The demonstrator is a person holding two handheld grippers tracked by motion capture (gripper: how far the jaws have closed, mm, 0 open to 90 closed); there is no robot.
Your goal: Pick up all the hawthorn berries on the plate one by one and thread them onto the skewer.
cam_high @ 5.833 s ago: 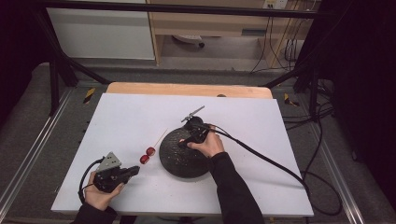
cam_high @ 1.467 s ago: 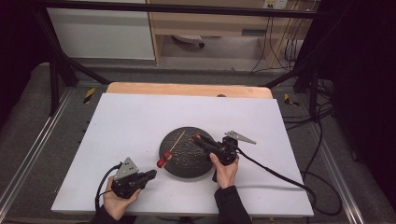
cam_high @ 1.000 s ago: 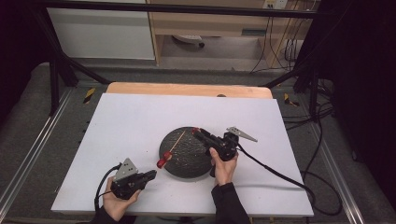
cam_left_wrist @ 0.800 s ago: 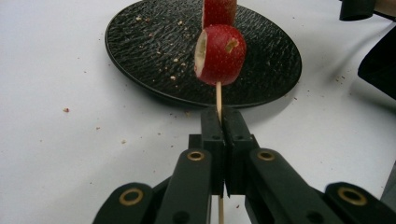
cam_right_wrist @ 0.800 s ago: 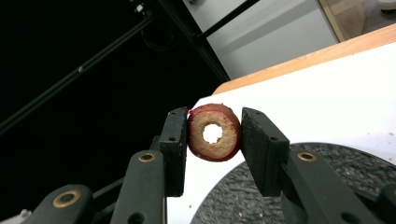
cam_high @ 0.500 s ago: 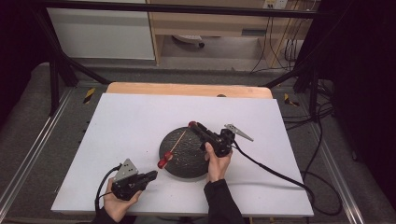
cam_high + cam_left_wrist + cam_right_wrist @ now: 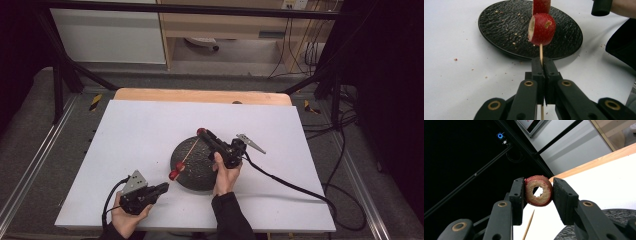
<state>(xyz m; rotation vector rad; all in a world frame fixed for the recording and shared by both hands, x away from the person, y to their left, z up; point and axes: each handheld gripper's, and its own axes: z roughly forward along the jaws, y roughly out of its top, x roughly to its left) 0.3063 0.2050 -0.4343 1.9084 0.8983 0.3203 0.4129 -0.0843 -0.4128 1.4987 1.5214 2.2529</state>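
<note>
1. The skewer point(image 7: 186, 156) ran on a slant at the centre of the high view, its long axis from lower left to upper right, blunt end low, tip pointing up toward the right gripper point(image 7: 202, 133)
2. The left gripper point(image 7: 165, 187), lower left of that view, had its jaws shut tight on the skewer's lower end; in the left gripper view the stick point(image 7: 541, 51) rose straight up from between them
3. Two strawberry pieces point(image 7: 541, 28) sat threaded low on the skewer, just above the left jaws, over the plate's near rim
4. The right gripper's jaws, narrow, clamped a hollow strawberry ring point(image 7: 538, 190), its hole facing the camera; the skewer tip point(image 7: 529, 225) showed just below it, apart from it
5. The black plate point(image 7: 200, 172) lay on the white table point(image 7: 140, 125), holding only crumbs point(image 7: 517, 37)
</note>
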